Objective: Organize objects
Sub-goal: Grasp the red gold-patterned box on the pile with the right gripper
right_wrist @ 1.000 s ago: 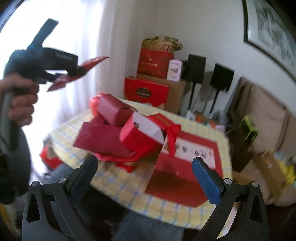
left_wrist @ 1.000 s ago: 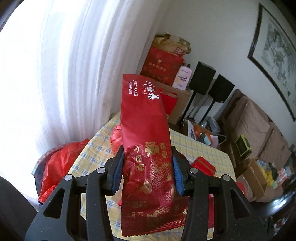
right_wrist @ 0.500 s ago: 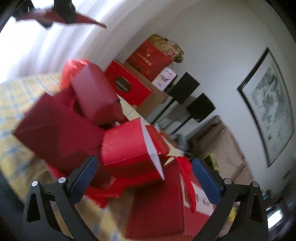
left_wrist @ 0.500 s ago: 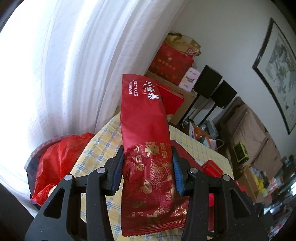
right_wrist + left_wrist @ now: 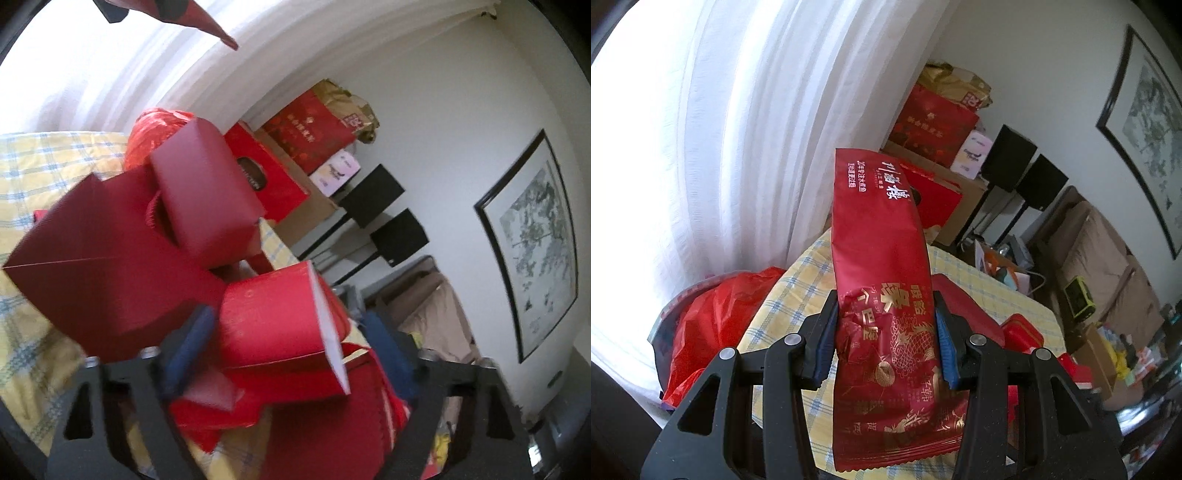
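My left gripper (image 5: 884, 321) is shut on a long red snack packet (image 5: 879, 229) with gold print and holds it upright above the yellow checked tablecloth (image 5: 798, 288). In the right wrist view that packet's tip (image 5: 210, 26) shows at the top edge. My right gripper (image 5: 288, 332) is low over a heap of red boxes, and its jaws are closing. A bright red open box with a white inner flap (image 5: 269, 317) lies between its blurred blue pads. The right pad still stands apart from it. A dark red box (image 5: 203, 195) and a flat dark red carton (image 5: 103, 266) lie just beyond.
A red plastic bag (image 5: 713, 314) bulges at the table's left edge by the white curtain (image 5: 720, 129). Red gift boxes (image 5: 931, 129) are stacked against the wall beside two black speakers (image 5: 1012, 162). A brown sofa (image 5: 1089, 258) stands at the right, and a small red tin (image 5: 1023, 328) lies on the table.
My right gripper dropped and rolled in close over the red boxes, and its jaws narrowed around the bright red open box. The left gripper still holds the packet, shifted slightly.
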`<state>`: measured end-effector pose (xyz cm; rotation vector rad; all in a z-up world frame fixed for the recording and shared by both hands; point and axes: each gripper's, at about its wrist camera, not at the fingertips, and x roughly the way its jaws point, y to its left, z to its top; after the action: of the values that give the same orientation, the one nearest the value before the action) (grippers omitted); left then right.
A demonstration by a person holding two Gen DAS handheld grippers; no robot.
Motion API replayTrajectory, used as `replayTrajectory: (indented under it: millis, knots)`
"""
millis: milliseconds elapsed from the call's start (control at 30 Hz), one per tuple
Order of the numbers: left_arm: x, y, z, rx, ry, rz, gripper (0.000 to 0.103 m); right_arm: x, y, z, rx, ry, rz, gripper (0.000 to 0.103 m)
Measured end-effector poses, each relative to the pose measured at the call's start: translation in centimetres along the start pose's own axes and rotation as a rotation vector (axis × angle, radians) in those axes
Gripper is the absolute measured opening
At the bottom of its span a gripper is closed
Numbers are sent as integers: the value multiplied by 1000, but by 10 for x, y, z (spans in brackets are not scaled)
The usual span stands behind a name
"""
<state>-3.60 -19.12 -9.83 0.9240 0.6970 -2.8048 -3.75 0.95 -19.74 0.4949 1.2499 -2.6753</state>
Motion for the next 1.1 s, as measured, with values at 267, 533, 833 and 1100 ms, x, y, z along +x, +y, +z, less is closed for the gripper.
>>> replayTrajectory:
  millis: [267, 533, 833, 1100]
  knots:
    - [-7, -8, 1, 10, -10, -4, 43, -13, -12, 2, 62, -8, 30, 17]
    - [-3, -11, 0, 12, 1, -13, 43, -29, -37, -6, 188, -1, 96, 12]
    - [1, -3, -1, -5, 9, -8, 43, -39, -30, -18, 210, 1, 76, 34]
    - [6, 7, -2, -26, 19, -1, 43, -47, 12, -34, -14, -26, -39, 50]
